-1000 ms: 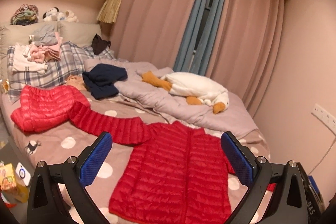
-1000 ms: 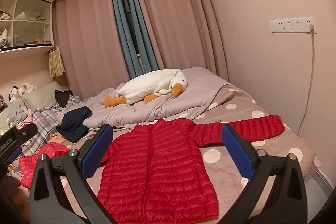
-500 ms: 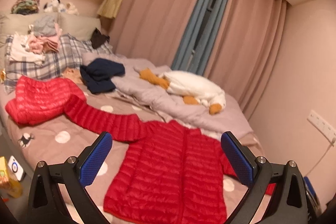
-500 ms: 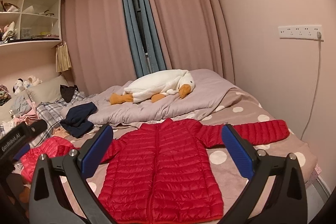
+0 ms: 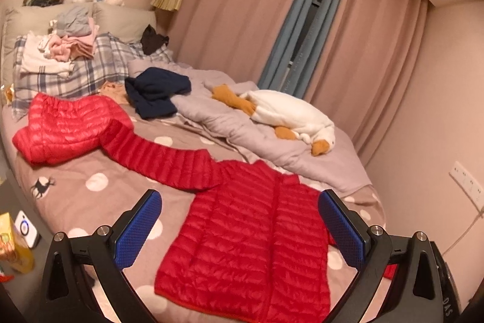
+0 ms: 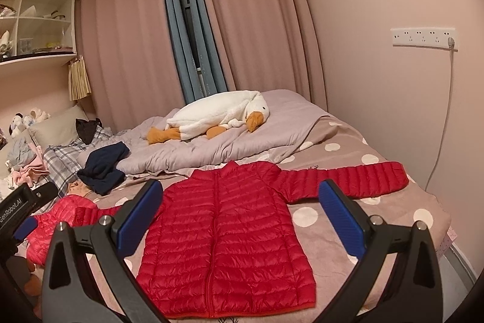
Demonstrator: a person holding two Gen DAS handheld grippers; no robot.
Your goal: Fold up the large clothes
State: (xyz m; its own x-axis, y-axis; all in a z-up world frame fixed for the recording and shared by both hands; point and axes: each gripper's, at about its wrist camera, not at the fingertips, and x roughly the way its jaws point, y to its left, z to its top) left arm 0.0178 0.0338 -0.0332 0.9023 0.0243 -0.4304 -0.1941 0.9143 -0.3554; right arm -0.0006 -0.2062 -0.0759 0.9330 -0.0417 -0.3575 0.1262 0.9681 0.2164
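Note:
A red puffer jacket (image 5: 251,238) (image 6: 230,232) lies flat and zipped, front up, on the polka-dot bed. One sleeve (image 5: 157,156) stretches left and meets a second, crumpled red puffer garment (image 5: 63,129) (image 6: 57,223). The other sleeve (image 6: 348,177) reaches out to the right. My left gripper (image 5: 239,229) hovers open above the jacket's body. My right gripper (image 6: 239,220) also stands open over it, holding nothing. Part of the left gripper's body (image 6: 21,205) shows at the left edge of the right wrist view.
A white plush goose (image 5: 290,117) (image 6: 217,117) rests on a grey duvet (image 6: 230,141) behind the jacket. A navy garment (image 5: 157,90), plaid pillow (image 5: 90,71) and stacked clothes (image 5: 66,44) lie near the headboard. Curtains (image 6: 242,20), a wall socket strip (image 6: 423,38) and floor items (image 5: 18,244) surround the bed.
Both wrist views shifted slightly; the left gripper drew back and tilted, so the jacket sits lower between its fingers. Both grippers stayed open. The jacket has not moved.

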